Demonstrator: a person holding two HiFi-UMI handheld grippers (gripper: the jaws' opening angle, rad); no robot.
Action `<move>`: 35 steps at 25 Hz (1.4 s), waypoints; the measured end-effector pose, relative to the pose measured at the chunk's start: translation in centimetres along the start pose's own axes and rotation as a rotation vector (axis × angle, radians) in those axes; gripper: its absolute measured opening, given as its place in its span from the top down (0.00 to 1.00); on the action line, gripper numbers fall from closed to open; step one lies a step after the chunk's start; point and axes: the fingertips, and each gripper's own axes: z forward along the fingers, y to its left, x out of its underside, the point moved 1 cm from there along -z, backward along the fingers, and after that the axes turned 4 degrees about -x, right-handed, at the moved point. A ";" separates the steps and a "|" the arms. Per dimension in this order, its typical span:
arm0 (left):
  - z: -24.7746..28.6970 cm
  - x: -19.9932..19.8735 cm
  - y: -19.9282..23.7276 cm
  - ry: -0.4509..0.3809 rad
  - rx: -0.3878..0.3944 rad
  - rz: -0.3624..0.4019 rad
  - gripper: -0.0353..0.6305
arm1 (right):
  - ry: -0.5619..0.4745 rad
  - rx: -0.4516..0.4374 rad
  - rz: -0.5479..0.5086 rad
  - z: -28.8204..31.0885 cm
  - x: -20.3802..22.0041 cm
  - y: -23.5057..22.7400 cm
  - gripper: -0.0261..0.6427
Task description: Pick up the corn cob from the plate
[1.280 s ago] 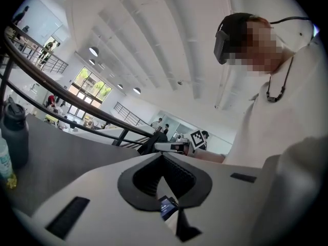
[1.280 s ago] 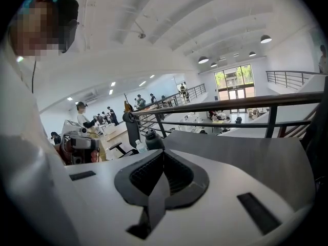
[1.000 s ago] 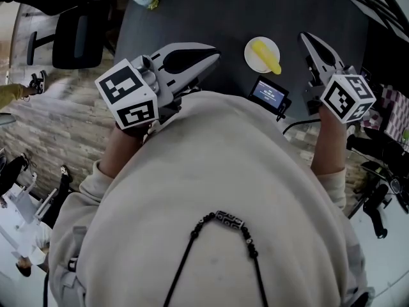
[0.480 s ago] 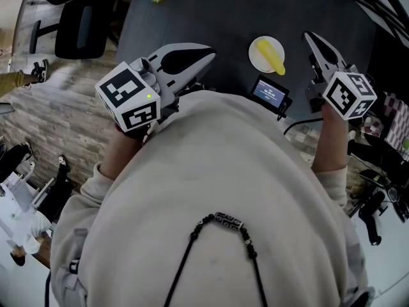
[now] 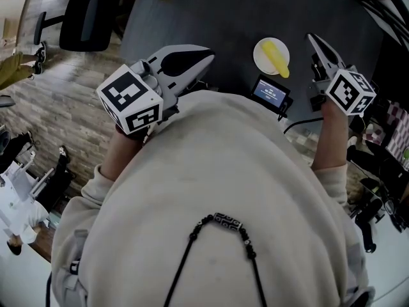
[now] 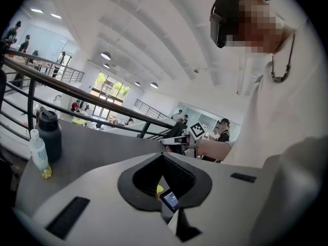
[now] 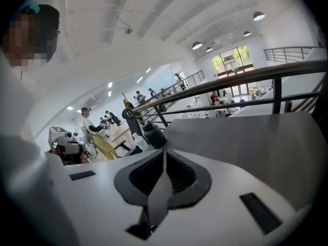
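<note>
Yellow cob (image 5: 277,57): smooth, pale, lying slantwise across the plate, near end reaching the rim.
Plate (image 5: 260,51): small, round, white, on the dark table (image 5: 211,11), just beyond a small lit screen (image 5: 270,93).
Left gripper (image 5: 209,54): clenched on nothing, well apart from the cob.
Right gripper (image 5: 310,38): clenched, empty, beside the plate on its right, not touching.

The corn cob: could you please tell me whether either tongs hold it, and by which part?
Nothing is held. The corn cob lies on the plate; the left tongs and right tongs are shut, empty, apart from it.
</note>
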 end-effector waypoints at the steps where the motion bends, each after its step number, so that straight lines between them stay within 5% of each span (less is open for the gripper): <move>1: 0.0 0.1 0.2 0.001 -0.006 -0.003 0.95 | 0.006 0.002 0.006 0.3 0.2 -0.4 0.94; 35: 0.3 3.9 0.2 0.071 -0.126 -0.105 0.95 | 0.249 -0.008 -0.041 5.6 8.2 -7.6 0.82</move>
